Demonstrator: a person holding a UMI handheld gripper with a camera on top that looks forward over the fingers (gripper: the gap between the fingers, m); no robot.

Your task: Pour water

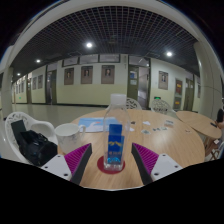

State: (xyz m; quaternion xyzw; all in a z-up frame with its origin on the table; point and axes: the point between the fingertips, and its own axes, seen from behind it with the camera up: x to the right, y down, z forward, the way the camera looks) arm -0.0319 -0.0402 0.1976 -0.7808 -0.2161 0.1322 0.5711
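Between the open fingers (pixel 113 160), a blue-labelled bottle (pixel 115 143), upright.

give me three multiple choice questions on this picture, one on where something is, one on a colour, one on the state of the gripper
1. Where is the bottle?
A. between the two fingers, on the table
B. on the chair
C. on the floor by the door

2. What colour is the label on the bottle?
A. red
B. blue
C. yellow

3. How does the gripper stand?
A. shut with nothing in it
B. open, the fingers apart on either side of the bottle
C. out of view

Answers:
1. A, the bottle stands upright on the round wooden table between the pink pads.
2. B, a blue band wraps the clear bottle.
3. B, a gap shows between each pad and the bottle.
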